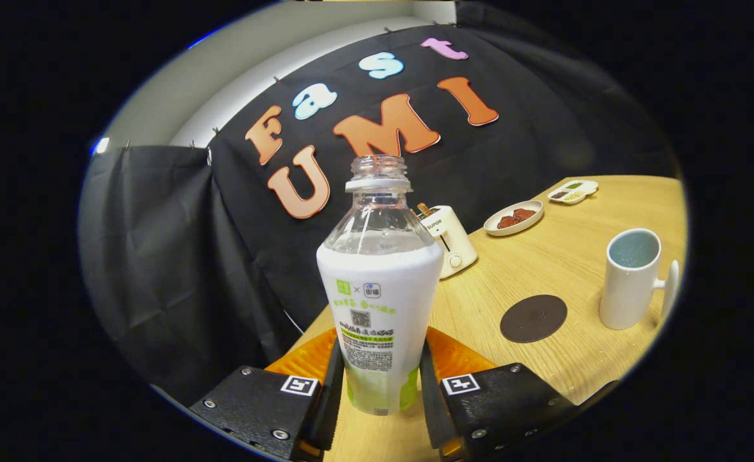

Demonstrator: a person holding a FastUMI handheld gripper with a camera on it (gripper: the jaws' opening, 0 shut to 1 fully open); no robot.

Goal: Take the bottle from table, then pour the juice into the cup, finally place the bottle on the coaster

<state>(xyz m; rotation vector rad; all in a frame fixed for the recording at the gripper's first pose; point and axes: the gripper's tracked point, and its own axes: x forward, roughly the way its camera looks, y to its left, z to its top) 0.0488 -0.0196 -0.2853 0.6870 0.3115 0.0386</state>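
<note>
We hold the gripper [380, 391] at the near edge of the wooden table [543, 269], and its two black fingers [332, 385] press on the lower part of the bottle [380, 308] from both sides, so the claw is pinching the bottle. The bottle stands upright between the fingers; it has a white and green label, a clear upper part and an open neck with no cap. Just behind it, to the right, we see a white toaster [454, 240] near the black cloth wall. Further right on the table lies the round dark coaster [534, 318], apart from the bottle. Beyond it sits a small plate with brown food [514, 218], and further back a small divided dish [573, 191]. The white cup [630, 279] stands just right of the coaster, with its handle turned to the right.
</note>
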